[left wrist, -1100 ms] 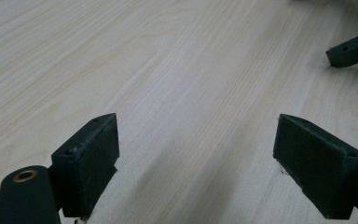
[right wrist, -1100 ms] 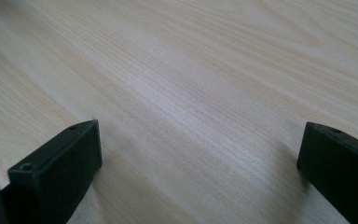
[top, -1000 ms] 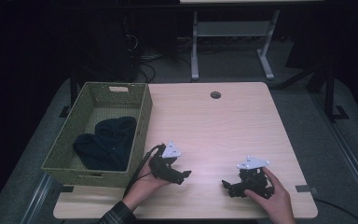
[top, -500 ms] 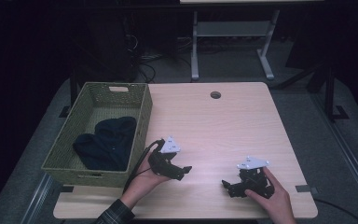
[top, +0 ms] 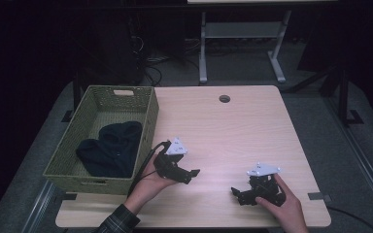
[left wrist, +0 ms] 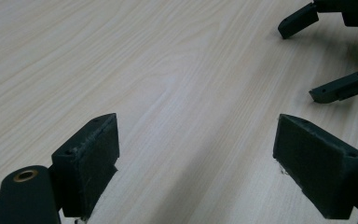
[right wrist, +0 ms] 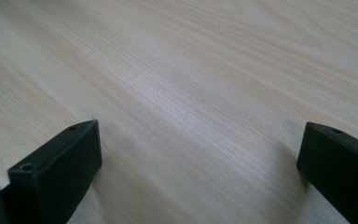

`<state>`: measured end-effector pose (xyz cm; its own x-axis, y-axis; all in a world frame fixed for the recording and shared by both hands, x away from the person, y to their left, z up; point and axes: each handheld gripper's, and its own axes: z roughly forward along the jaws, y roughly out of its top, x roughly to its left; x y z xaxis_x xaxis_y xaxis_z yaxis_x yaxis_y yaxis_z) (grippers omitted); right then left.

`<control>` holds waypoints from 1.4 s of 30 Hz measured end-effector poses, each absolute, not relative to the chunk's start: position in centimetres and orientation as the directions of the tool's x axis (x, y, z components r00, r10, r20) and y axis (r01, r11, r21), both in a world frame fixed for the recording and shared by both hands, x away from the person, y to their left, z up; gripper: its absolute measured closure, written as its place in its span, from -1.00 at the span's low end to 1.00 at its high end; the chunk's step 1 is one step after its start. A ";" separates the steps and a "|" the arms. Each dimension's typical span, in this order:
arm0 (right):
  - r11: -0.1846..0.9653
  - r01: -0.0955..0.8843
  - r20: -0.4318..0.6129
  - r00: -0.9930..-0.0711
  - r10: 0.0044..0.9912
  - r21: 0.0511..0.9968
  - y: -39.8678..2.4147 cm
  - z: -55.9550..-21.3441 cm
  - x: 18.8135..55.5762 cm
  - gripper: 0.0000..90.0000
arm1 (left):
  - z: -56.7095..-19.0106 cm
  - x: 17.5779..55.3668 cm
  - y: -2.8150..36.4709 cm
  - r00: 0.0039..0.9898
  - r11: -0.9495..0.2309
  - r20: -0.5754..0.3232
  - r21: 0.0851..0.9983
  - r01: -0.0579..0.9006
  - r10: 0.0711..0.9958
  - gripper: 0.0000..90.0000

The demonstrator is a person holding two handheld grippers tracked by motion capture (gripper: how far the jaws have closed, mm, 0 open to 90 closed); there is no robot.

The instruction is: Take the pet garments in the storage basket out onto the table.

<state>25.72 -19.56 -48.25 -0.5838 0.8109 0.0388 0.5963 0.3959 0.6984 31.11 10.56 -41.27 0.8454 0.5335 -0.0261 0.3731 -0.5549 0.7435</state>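
My left gripper (top: 190, 175) is held in a hand just right of the green woven basket (top: 88, 185), jaws pointing right and open. In the left gripper view my left gripper (left wrist: 196, 154) has nothing but bare wood between its wide-apart pads, and the other gripper's jaws (left wrist: 338, 88) show at the upper right. My right gripper (top: 237, 195) rests near the table's front right, jaws pointing left toward the left one. Seen in its own view, my right gripper (right wrist: 198, 158) is open over bare tabletop. A dark cloth (top: 111, 148) lies bunched inside the basket.
The light wooden table (top: 223, 131) has a round cable hole (top: 224, 98) near its far edge. The basket stands along the table's left edge. Beyond the table, on the dark floor, is a grey metal stand (top: 243, 34).
The left gripper has lifted slightly and shifted a little away from the front edge. The right gripper and the basket have stayed put.
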 end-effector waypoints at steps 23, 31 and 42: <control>0.395 0.596 0.039 -0.583 0.811 0.699 -19.6 -48.3 25.7 -1.00 | -38.3 32.1 11.1 0.849 -0.530 -0.031 0.769 0.358 0.528 -0.69; 0.395 0.596 0.039 -0.583 0.811 0.699 -19.6 -48.3 25.7 -1.00 | -37.4 32.5 11.2 0.849 -0.526 -0.031 0.773 0.355 0.528 -0.69; 0.395 0.596 0.039 -0.583 0.811 0.699 -19.6 -48.3 25.7 -1.00 | -35.9 33.3 11.7 0.847 -0.512 -0.040 0.781 0.357 0.530 -0.69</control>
<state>25.73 -19.55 -48.26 -0.5834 0.8112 0.0389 0.5963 0.3953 0.6987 33.26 11.68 -35.94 0.8469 0.5302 -0.0399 0.3573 -0.5119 0.7812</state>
